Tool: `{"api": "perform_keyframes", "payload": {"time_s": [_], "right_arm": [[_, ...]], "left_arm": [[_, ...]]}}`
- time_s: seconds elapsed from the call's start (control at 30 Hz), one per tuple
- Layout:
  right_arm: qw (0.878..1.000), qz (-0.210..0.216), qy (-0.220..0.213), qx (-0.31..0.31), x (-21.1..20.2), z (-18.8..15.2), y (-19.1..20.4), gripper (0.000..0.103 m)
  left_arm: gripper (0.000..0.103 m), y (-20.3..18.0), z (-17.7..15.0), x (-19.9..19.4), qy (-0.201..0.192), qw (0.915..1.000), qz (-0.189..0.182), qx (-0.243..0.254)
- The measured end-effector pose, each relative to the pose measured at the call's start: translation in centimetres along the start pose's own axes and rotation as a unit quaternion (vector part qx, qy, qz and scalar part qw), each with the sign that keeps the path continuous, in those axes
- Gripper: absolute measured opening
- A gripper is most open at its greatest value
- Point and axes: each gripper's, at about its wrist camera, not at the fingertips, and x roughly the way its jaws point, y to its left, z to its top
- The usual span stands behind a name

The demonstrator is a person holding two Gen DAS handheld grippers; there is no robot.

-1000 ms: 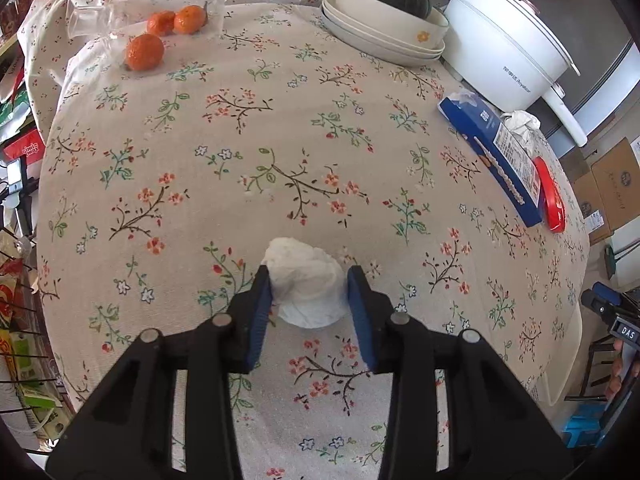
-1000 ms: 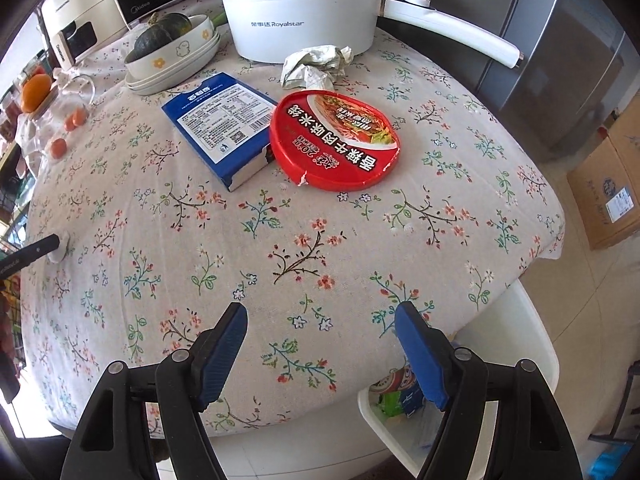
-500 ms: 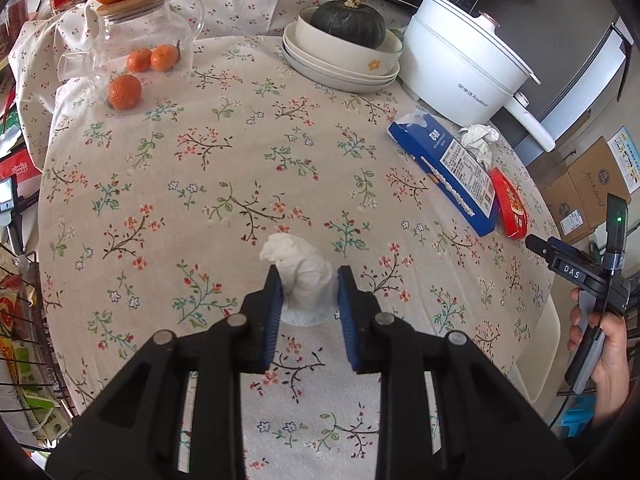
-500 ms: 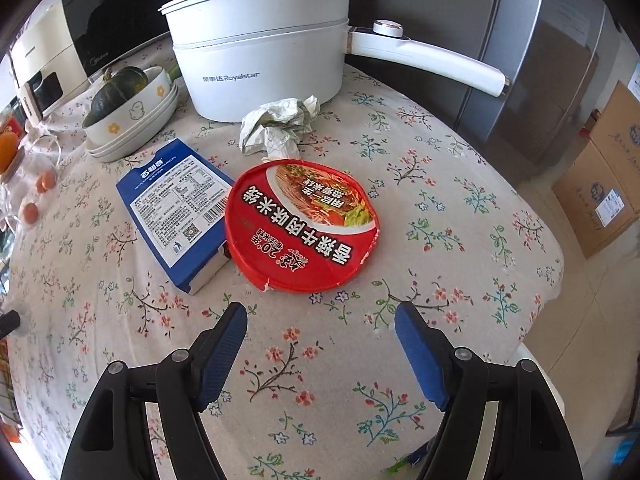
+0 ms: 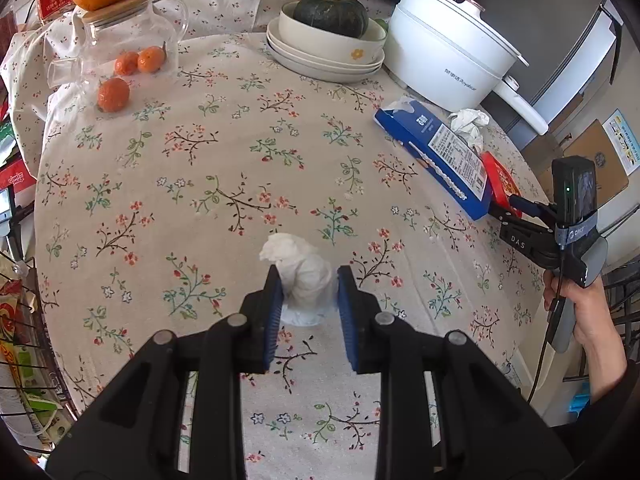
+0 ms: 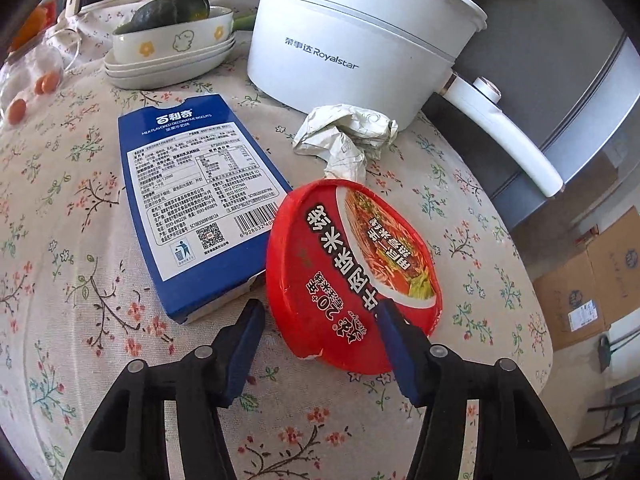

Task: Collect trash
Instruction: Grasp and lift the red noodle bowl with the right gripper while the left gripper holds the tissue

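Note:
A crumpled white tissue [image 5: 304, 272] sits between the blue pads of my left gripper [image 5: 306, 300], which is shut on it just above the flowered tablecloth [image 5: 224, 168]. The red noodle-cup lid [image 6: 352, 264] lies partly against a blue biscuit box [image 6: 192, 208]. My right gripper [image 6: 316, 320] straddles the lid's near edge with its jaws closing. Its right finger is over the rim, its left finger beside it on the cloth, and the pads do not clearly press on it. In the left wrist view the right gripper [image 5: 516, 208] reaches the lid [image 5: 502, 184] from the table's right edge. Crumpled paper [image 6: 348, 136] lies beyond.
A white electric pot [image 6: 360, 40] with a long handle stands behind the paper. Stacked bowls holding a green squash [image 6: 172, 44] stand to its left. A glass jar and small oranges [image 5: 128, 60] are at the far left. A cardboard box [image 6: 592, 280] sits on the floor beyond the table's right edge.
The left gripper's jaws narrowed on the tissue and rose a little with it. The right gripper moved forward and down to the red lid, rolled, and its jaws narrowed around the lid's near edge.

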Motion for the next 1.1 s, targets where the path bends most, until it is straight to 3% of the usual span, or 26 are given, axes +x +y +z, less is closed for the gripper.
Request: {"api": "perform_keyframes", "payload": {"time_s": [0.17,0.4,0.77,1.1], "right_arm": [[0.999,-0.027,-0.015,-0.021,-0.7,-0.4,0.1,0.03],[0.999,-0.018,-0.043,0.023,-4.6,-0.1,-2.6,0.017],[0.992,0.05,-0.037,0.111,-10.1,-2.5,-6.7,0.016],[0.984,0.094,-0.033,0.147,-14.7,-5.9,-9.1,0.016]], "left_arm": [[0.029,0.0,0.0,-0.2,-0.003,1.0,-0.001,-0.002],[0.029,-0.5,0.0,-1.2,-0.014,0.9998,-0.012,-0.002],[0.029,-3.5,-0.7,-3.0,-0.027,0.9985,-0.041,0.022],[0.029,-8.2,-2.1,-3.6,-0.03,0.9952,-0.076,0.052]]}}
